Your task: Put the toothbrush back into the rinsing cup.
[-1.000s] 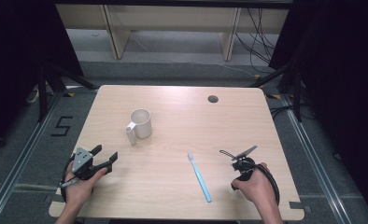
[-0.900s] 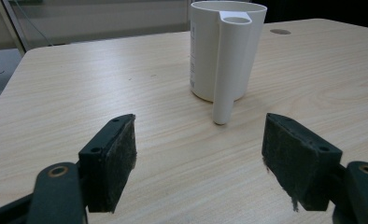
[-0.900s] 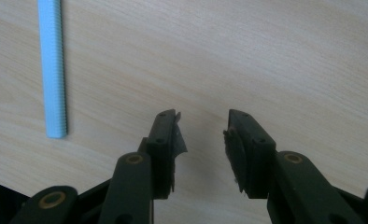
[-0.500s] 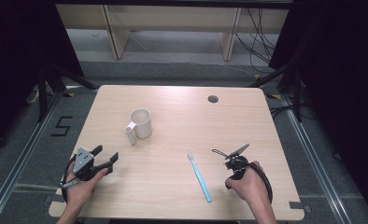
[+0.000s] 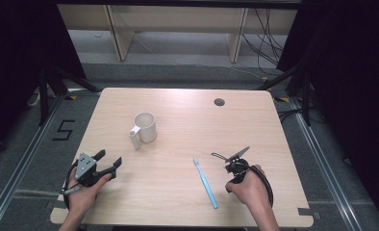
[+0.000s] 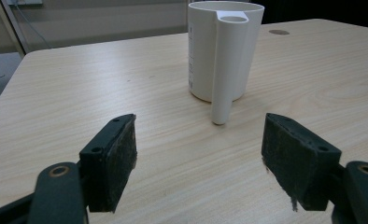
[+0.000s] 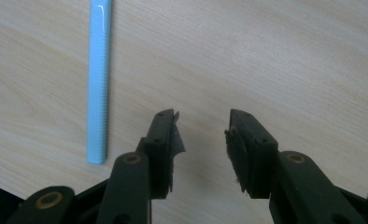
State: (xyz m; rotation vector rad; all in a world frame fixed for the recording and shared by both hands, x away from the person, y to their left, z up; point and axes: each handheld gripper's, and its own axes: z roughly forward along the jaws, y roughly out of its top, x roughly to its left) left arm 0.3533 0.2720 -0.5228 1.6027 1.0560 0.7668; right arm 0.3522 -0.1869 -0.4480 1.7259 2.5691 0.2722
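Observation:
A white mug [image 5: 145, 126] stands upright left of the table's middle, its handle toward the front left. In the left gripper view the mug [image 6: 224, 46] is straight ahead, a little beyond the open jaws. My left gripper [image 5: 109, 158] rests near the front left edge, open and empty, and shows in its own view [image 6: 198, 154]. A light blue toothbrush [image 5: 206, 183] lies flat at the front centre. My right gripper [image 5: 232, 156] hovers just right of it, pointing down, open. Its jaws [image 7: 203, 135] have just been opening slightly, with bare wood between them and the toothbrush handle [image 7: 99, 79] to their left.
The wooden table [image 5: 187, 120] has a round cable hole [image 5: 219, 102] at its back right. Pale shelving stands on the floor beyond the far edge, and a "5" mark [image 5: 64, 130] is on the floor to the left.
My right hand has slid left across the table toward the toothbrush. The left hand, the mug and the toothbrush have not moved.

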